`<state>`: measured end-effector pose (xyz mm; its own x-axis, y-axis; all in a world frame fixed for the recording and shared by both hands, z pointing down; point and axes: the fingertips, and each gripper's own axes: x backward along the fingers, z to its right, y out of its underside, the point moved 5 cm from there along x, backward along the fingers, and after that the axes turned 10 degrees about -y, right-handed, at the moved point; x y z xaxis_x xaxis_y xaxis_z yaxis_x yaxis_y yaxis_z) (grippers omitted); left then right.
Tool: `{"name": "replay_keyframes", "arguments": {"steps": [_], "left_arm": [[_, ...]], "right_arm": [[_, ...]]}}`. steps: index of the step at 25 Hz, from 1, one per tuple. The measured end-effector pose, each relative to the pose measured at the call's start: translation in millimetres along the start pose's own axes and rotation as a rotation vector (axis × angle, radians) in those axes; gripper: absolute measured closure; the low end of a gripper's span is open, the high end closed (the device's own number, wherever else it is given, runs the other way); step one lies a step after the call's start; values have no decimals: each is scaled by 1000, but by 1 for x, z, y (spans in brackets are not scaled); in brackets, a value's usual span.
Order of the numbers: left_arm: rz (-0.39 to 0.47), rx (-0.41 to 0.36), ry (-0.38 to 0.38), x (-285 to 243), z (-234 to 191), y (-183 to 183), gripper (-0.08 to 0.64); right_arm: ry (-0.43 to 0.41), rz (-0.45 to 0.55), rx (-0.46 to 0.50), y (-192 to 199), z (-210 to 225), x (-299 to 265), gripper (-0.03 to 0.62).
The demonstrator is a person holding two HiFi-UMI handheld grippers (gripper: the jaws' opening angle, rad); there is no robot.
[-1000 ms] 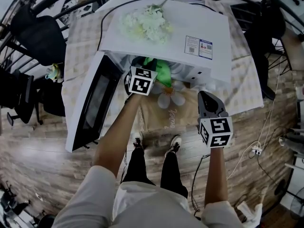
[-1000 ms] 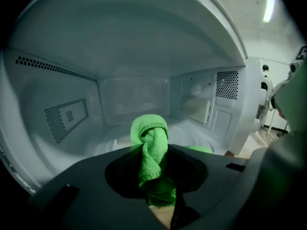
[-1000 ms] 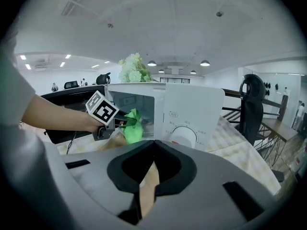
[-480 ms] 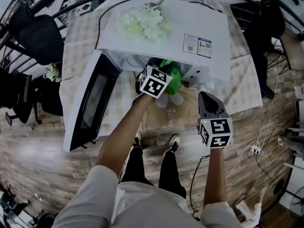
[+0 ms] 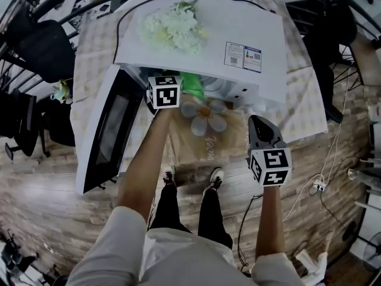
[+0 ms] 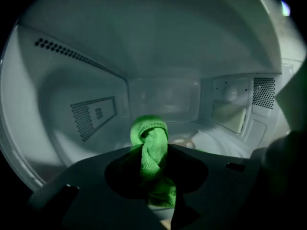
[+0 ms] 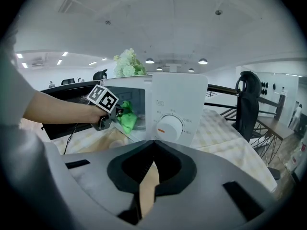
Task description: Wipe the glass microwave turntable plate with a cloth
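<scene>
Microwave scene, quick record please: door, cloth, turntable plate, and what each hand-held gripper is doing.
microwave door: open, swung out to the left
left hand-held gripper: reached into the microwave cavity, jaws shut on the green cloth
green cloth: bunched, sticking out past the jaw tips
glass turntable plate: on the cavity floor, ahead and right of the cloth; contact with the cloth cannot be told
right hand-held gripper: outside, in front of the microwave, jaws together, nothing between them
</scene>
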<state>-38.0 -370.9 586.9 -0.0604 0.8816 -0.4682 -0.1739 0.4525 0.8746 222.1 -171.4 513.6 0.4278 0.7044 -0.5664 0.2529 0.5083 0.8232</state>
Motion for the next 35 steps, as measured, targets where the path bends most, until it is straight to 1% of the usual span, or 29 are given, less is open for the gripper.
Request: {"name": "replay_keyframes", "arguments": {"steps": [1, 3, 7, 12, 14, 17, 19, 20, 21, 22, 24, 26, 27, 28, 29, 31, 33, 35], "left_arm": [[-5, 18, -15, 0, -7, 1, 443], [-19, 24, -17, 2, -14, 3, 443], [-38, 7, 56, 8, -7, 7, 443], [-63, 14, 141, 31, 14, 16, 443], [-69, -6, 198, 42, 36, 19, 444], [-53, -65, 332, 58, 73, 18, 443], [-12, -69, 427, 65, 89, 11, 443], [17, -67, 449, 66, 90, 7, 443], [47, -66, 442, 65, 86, 3, 443], [70, -60, 405, 61, 77, -1, 443], [86, -31, 270, 47, 47, -3, 443], [66, 7, 120, 32, 13, -1, 442], [47, 21, 64, 26, -1, -1, 442], [25, 28, 27, 20, -10, 1, 442], [3, 27, 9, 15, -16, 3, 442], [-30, 15, 10, 12, -18, 9, 442], [-46, -7, 42, 15, -13, 11, 442], [-50, -45, 91, 20, 0, 10, 442]], "right_arm": [[0, -2, 2, 1, 1, 0, 580], [3, -7, 9, 2, 3, 2, 580], [20, 0, 2, 2, 10, 9, 580], [33, 21, -7, -3, 9, 21, 580], [36, 30, -12, -6, 8, 25, 580], [35, 39, -14, -10, 3, 29, 580], [35, 43, -11, -13, 0, 30, 580], [36, 46, -10, -14, 0, 31, 580], [37, 47, -10, -14, -1, 31, 580], [37, 47, -9, -14, -1, 31, 580], [36, 41, -9, -10, -3, 32, 580], [35, 32, -12, -5, -3, 31, 580], [35, 27, -14, -2, -2, 30, 580], [36, 22, -16, 1, -1, 29, 580], [37, 17, -18, 3, 0, 28, 580], [34, 10, -20, 7, -1, 27, 580], [30, 9, -19, 6, -3, 27, 580], [26, 12, -14, 3, -5, 27, 580]]}}
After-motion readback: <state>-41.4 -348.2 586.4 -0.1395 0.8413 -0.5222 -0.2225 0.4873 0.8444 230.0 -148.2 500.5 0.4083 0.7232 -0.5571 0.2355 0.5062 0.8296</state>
